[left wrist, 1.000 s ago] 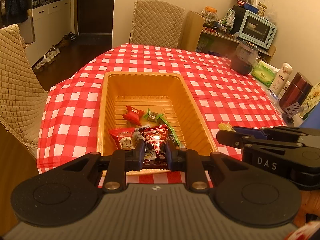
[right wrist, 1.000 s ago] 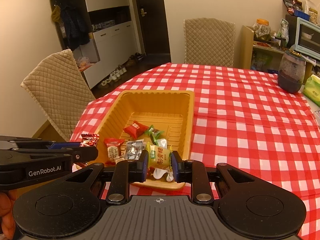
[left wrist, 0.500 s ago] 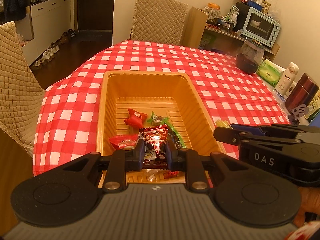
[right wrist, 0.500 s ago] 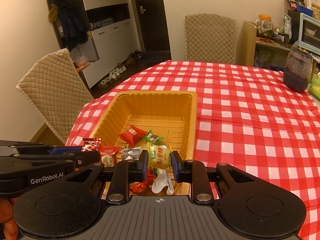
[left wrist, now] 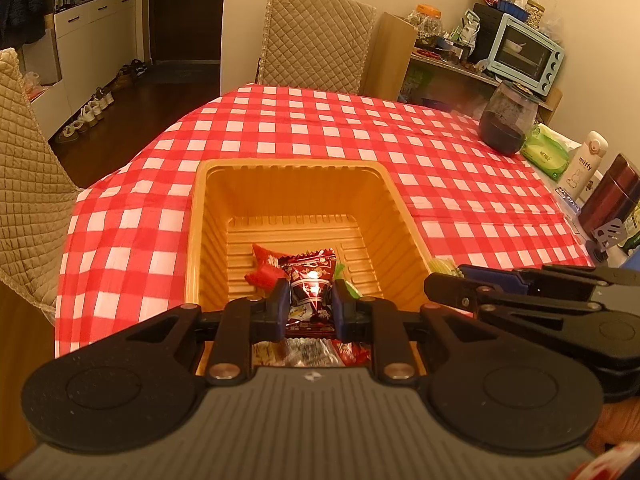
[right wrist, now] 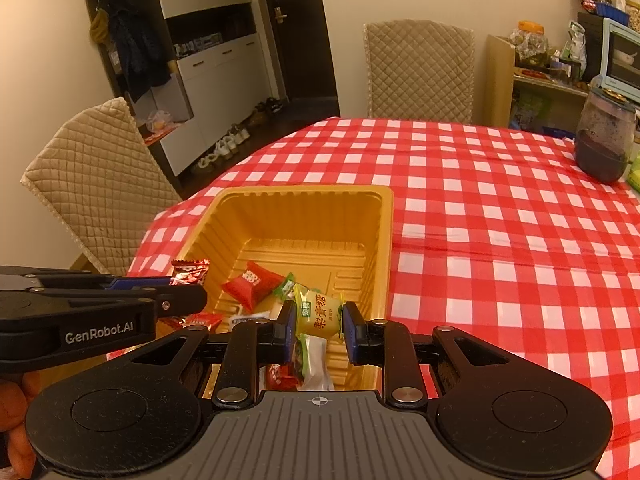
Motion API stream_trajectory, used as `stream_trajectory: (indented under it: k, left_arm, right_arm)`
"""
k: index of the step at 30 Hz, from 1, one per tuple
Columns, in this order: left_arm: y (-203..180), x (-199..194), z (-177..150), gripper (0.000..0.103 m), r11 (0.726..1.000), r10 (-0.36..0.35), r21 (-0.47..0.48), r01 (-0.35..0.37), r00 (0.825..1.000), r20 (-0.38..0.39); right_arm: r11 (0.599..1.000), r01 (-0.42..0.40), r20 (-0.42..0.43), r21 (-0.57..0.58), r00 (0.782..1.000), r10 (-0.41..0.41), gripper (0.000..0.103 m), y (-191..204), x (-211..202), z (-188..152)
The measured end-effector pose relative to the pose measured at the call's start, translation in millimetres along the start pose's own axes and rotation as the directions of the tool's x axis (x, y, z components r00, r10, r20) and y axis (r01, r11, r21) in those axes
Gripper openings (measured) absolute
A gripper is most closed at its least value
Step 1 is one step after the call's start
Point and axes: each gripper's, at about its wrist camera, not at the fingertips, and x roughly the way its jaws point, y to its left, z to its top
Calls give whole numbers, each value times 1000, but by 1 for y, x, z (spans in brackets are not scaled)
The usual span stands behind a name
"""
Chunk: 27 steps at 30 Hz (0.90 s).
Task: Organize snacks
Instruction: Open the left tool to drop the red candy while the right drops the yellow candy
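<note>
An orange plastic tray (left wrist: 208,200) sits on the red checked tablecloth and holds several wrapped snacks. My left gripper (left wrist: 310,304) is shut on a dark red snack packet (left wrist: 312,276) and holds it over the tray's near end. My right gripper (right wrist: 318,324) is shut on a yellow candy packet (right wrist: 320,314), also over the tray (right wrist: 384,240) near its right wall. A red candy (right wrist: 250,284) and a green one (right wrist: 285,285) lie on the tray floor. Each gripper shows from the side in the other's view, the right (left wrist: 520,292) and the left (right wrist: 100,304).
A dark glass jar (left wrist: 506,124), a green wipes pack (left wrist: 546,152), a white bottle (left wrist: 584,164) and a dark red flask (left wrist: 610,196) stand along the table's right side. Quilted chairs stand at the far end (left wrist: 316,40) and at the left (left wrist: 24,184).
Both grippers have moved forward over the tray with their packets still held. More of the tray's near end is now hidden under them.
</note>
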Motion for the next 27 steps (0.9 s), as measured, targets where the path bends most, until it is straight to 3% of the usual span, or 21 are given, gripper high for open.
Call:
stream_trajectory:
  k: [5, 7, 8, 20, 27]
  left_arm:
    - [1, 9, 3, 22, 1000, -5, 1, 5, 1000, -5]
    - [2, 12, 3, 36, 1000, 12, 3, -12, 1000, -10]
    - [3, 12, 2, 37, 1000, 10, 1, -10, 1000, -8]
    - [24, -7, -13, 41, 999, 37, -33, -37, 999, -8]
    - [33, -18, -22, 45, 996, 51, -70, -51, 999, -2]
  right_arm:
    - [1000, 1, 0, 7, 1000, -1, 25, -2, 5, 3]
    - [1000, 3, -1, 9, 1000, -3, 25, -3, 6, 4]
    - [1000, 3, -2, 10, 1000, -3, 25, -3, 6, 4]
    - [1000, -11, 3, 11, 1000, 11, 25, 1, 4, 4]
    - [998, -69, 21, 16, 997, 68, 25, 6, 4, 8]
